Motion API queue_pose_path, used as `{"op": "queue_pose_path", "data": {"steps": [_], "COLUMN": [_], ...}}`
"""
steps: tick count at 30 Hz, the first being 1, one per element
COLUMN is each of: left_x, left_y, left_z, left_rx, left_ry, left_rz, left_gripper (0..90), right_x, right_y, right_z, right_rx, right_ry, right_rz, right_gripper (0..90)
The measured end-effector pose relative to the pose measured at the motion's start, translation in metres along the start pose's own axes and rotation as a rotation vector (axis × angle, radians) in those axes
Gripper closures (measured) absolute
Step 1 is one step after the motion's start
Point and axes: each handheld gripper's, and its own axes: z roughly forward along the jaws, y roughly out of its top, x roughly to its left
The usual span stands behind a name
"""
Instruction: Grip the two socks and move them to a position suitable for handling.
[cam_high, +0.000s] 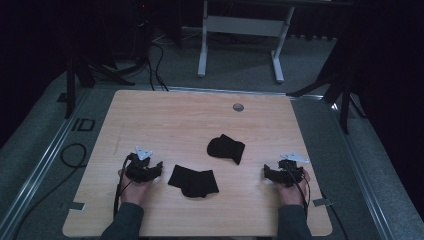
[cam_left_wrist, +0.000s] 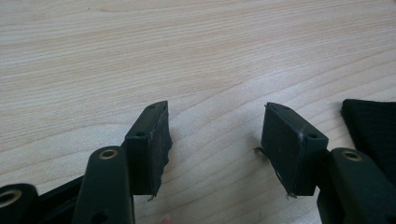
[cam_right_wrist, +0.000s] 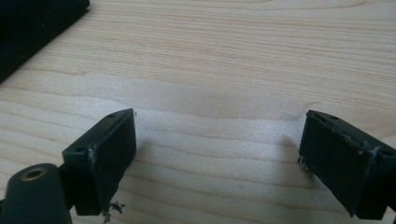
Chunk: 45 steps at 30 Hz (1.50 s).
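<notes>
Two black socks on the wooden table (cam_high: 150, 115): near sock (cam_high: 194, 182) lies just right of the left gripper (cam_high: 159, 169); far sock (cam_high: 226, 148) sits mid-table, between both grippers. Right gripper (cam_high: 266, 172) rests well apart from either. Both sets of tongs gape, released, holding nothing. Risk, as judged: jaws could pinch only one layer of limp cloth, so a sock drags or slips free.

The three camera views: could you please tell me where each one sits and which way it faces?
High view: above the person's side, facing forward and down on the table; forearms, left gripper, right gripper.
Left gripper view: on that gripper, along its open jaws; near black cloth at right.
Right gripper view: likewise; open jaws.
Shared: near black cloth, tabletop.
</notes>
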Motion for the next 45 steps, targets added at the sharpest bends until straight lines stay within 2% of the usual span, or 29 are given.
{"op": "queue_pose_path", "data": {"steps": [10,19,20,21,25,31,34,36,37,45], "left_x": [0.000,0.000,0.000,0.000,0.000,0.000,0.000,0.000,0.000,-0.001], "left_y": [0.000,0.001,0.001,0.001,0.001,0.001,0.001,0.001,0.002,0.002], "left_z": [0.000,0.000,0.000,0.000,0.000,-0.001,-0.001,-0.001,-0.001,-0.001], "left_rx": [0.003,0.008,0.010,0.010,0.012,0.014,0.015,0.017,0.018,0.020], "left_ry": [0.001,0.001,0.000,-0.001,-0.001,-0.001,0.000,0.001,0.001,0.001], "left_rz": [-0.001,0.000,0.002,0.002,0.003,0.002,0.001,0.000,-0.001,-0.001], "left_gripper": [42.5,42.5,42.5,42.5,42.5,42.7,43.1,43.1,43.6,44.8], "right_x": [0.001,0.003,0.005,0.008,0.020,0.028,0.031,0.033,0.039,0.060], "right_y": [0.000,0.003,0.004,0.005,0.008,0.010,0.011,0.012,0.012,0.014], "right_z": [0.000,-0.004,-0.005,-0.007,-0.012,-0.019,-0.024,-0.026,-0.029,-0.033], "right_rx": [0.001,0.035,0.046,0.050,0.046,0.033,0.020,0.019,0.019,0.014], "right_ry": [-0.004,0.016,0.012,0.002,0.011,0.044,0.079,0.094,0.113,0.157], "right_rz": [0.004,-0.018,-0.026,-0.055,-0.116,-0.138,-0.146,-0.158,-0.184,-0.248], "right_gripper": [11.2,19.3,21.4,23.6,26.5,37.3,43.0,44.5,47.0,50.7]}}
